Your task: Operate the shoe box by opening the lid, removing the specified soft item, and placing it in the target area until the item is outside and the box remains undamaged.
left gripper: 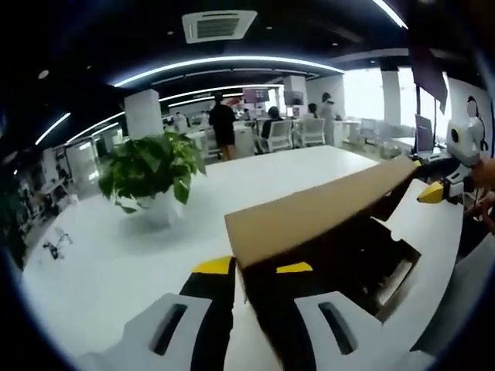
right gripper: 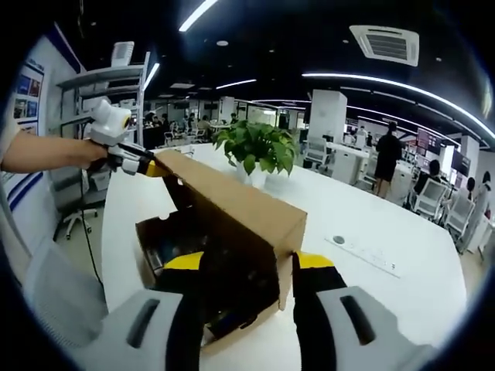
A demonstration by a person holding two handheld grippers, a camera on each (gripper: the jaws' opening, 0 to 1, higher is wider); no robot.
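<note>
two claws gripping the raised lid of the shoe box

in the left gripper view, a potted plant [left gripper: 151, 171] is standing on the white worktop [left gripper: 116, 263] at the left. the left claw [left gripper: 253, 268] is clenching one corner of the brown cardboard lid [left gripper: 317, 209], with a yellow-tipped jaw on either side of its edge. the lid is tilting up over the shoe box [left gripper: 371, 263], whose dark inside is showing beneath; what is lying in it cannot be made out. at the far right the right claw [left gripper: 430, 192] is pinching the lid's other end.

in the right gripper view, a hand [right gripper: 91, 151] is holding the left claw [right gripper: 152, 167] at the far corner of the lid [right gripper: 232, 202]. the open shoe box [right gripper: 166, 247] is resting on the worktop [right gripper: 387, 232]. the right claw [right gripper: 249, 261] is grasping the near corner of the lid. the plant [right gripper: 259, 147] is standing beyond, with people in the background.
</note>
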